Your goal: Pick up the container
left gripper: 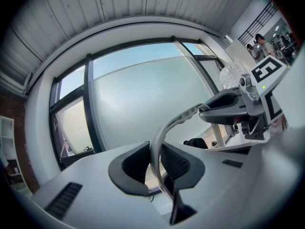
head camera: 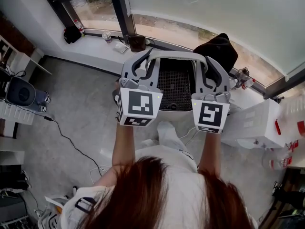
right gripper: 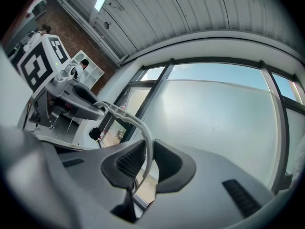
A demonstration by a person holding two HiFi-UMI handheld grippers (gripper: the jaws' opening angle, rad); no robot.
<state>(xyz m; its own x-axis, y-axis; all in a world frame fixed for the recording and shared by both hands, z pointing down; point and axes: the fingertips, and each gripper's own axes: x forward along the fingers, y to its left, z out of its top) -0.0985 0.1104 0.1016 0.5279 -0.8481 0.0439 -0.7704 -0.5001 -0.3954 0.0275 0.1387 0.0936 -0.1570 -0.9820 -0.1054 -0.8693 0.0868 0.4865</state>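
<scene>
Two hand-held grippers clamped on one white plastic container (head camera: 174, 107) with a black mesh inside, held up in front of the person beside a window

Grey speckled floor (head camera: 76, 104) lies well below the container, with a thin black cable (head camera: 62, 135) trailing across it. A white sill (head camera: 95, 46) and a dark-framed window (head camera: 119, 6) run behind. The container's lower part is cut off by the marker cubes and the person's hair (head camera: 157, 194), and the dark lump (head camera: 220, 49) on the sill is hard to make out. The left hand-held gripper (left gripper: 155, 163) and the right hand-held gripper (right gripper: 145, 162) each press black ribbed pads (left gripper: 133, 166) against either side of the container's thin, smooth, arched white handle (head camera: 176, 55), one near each end
</scene>
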